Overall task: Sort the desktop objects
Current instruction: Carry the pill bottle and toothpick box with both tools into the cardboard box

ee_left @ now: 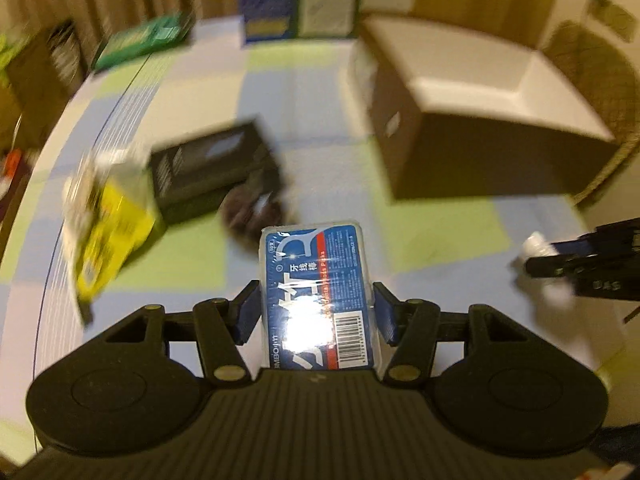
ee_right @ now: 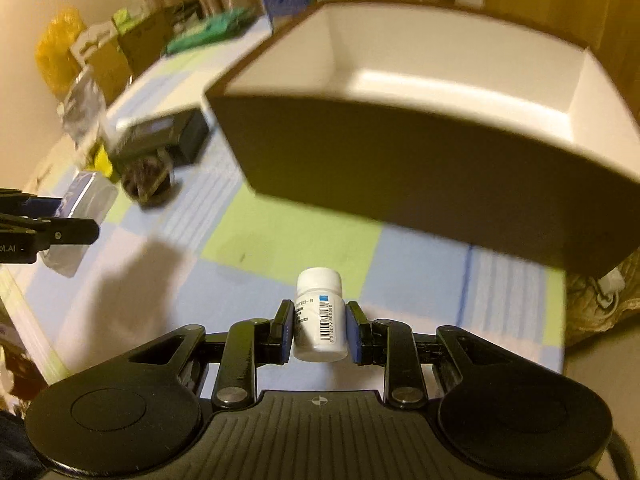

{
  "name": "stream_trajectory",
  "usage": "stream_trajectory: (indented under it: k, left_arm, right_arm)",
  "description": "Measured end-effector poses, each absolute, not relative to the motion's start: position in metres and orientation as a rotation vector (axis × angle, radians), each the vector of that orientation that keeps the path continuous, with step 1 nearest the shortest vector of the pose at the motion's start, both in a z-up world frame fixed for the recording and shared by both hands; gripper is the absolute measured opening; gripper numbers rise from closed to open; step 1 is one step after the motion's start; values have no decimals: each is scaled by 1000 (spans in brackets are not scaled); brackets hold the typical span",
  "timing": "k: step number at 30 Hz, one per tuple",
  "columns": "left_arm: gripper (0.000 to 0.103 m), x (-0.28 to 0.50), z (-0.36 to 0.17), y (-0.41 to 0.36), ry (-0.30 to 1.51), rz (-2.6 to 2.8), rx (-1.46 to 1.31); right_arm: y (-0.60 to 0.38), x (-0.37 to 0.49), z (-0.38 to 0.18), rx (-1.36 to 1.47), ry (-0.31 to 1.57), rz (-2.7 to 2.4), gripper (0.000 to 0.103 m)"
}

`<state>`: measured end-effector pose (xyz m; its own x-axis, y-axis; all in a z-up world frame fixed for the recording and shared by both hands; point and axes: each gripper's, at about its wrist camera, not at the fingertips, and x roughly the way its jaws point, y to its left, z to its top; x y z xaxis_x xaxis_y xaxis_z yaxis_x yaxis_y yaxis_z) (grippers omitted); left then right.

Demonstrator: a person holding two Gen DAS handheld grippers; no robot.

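**Left wrist and right wrist views: two small items carried toward the open box**

Largest on the checked tablecloth (ee_right: 292, 240) is the brown box (ee_right: 400, 168), open on top with a bare white inside; it looks stiff, steady and roomy enough to take whatever is lowered over its rim. Left of it lies a black carton (ee_left: 216, 172), touching a yellow packet (ee_left: 108, 232) and a dark round clump (ee_left: 252, 212) too blurred to name; the carton probably wants a grip across its short sides, the packet looks soft and crinkly.

Next in size is the floss pick box (ee_left: 316, 292), clamped by its long edges in the left gripper (ee_left: 316, 312), jaws about half apart, held clear above the cloth. Its clear plastic shell shines, so I judge it light, rigid and somewhat slippery; holding the narrow width well back along the pads suits it.

Smallest is the white pill bottle (ee_right: 320, 320), pinched at its labelled waist by the right gripper (ee_right: 318, 330), jaws drawn narrow, cap pointing forward toward the brown box's near wall. It seems light and hard, but round and smooth, so it could twist out; gripping the middle of the body is the safer place
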<state>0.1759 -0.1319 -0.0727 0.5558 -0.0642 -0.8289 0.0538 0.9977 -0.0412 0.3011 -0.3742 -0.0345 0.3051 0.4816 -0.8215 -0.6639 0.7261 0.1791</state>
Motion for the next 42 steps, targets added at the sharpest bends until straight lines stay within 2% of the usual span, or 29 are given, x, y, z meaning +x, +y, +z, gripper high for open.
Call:
stream_trajectory:
  k: [8,13,18,26,31,42]
  left_arm:
    - [53,217,-16,-182,813,-211,17]
    - [53,255,4,-210,751,-252,32]
    - [53,298,6,-234,776,-267,12]
    - [53,359,-25,-265,901,-253,48]
    - [53,388,-62,-274,1030,-241,71]
    - [54,407,-106,-277,1197,-212,87]
  right_arm:
    - [-408,347,33,-125,825,746,24]
    - [-418,380,54,-133,755,716,24]
    - [-415,411,55,-155,766,724,24]
    - [-397,458,26,-198,874,745,24]
    - [-390,474,4,-244,947,747,24]
    - [-383,489,-24,-298,1066,788,24]
